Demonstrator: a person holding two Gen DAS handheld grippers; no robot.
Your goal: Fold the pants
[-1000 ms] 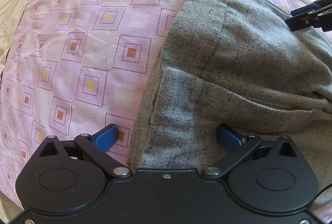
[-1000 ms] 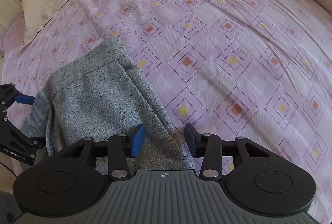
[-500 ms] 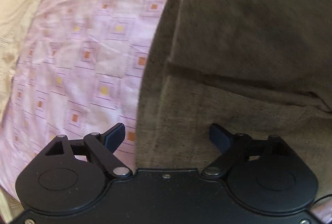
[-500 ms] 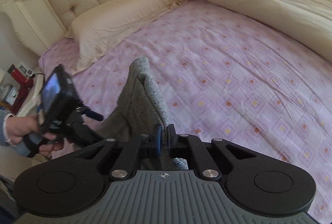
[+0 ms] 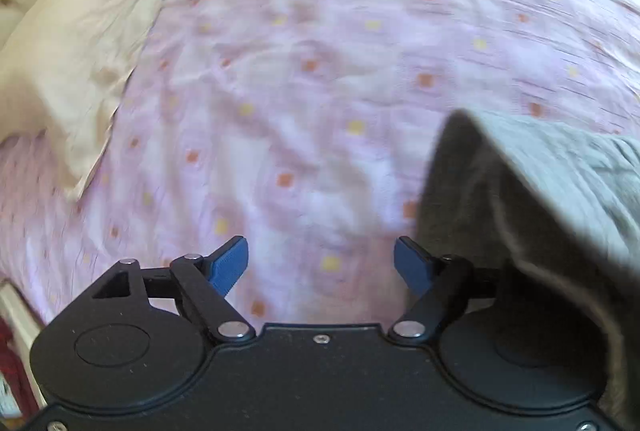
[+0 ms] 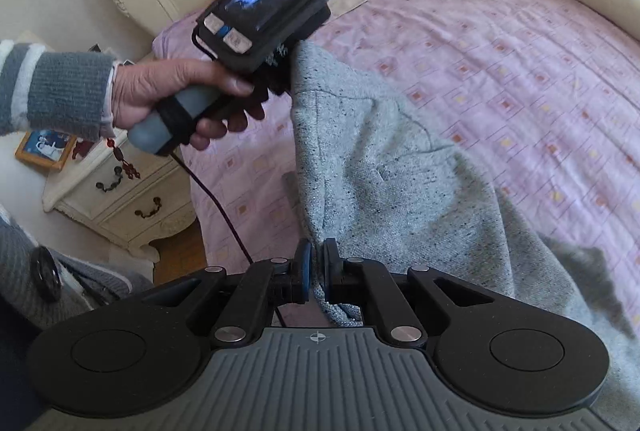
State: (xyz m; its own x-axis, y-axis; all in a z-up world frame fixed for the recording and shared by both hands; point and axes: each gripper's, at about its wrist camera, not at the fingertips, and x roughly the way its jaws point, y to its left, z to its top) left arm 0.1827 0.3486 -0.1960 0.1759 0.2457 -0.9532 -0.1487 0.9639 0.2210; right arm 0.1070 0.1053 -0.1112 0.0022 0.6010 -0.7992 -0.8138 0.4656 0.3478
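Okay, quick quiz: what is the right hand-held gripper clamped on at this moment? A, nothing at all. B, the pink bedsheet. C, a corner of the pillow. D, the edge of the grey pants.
D: in the right wrist view the right hand-held gripper has its blue pads pressed together on a fold of the grey pants, which hang lifted above the pink bedsheet.

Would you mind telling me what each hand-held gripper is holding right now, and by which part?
The right hand-held gripper is shut on the grey pants, pinching a raised edge. The left hand-held gripper is open, nothing between its pads.
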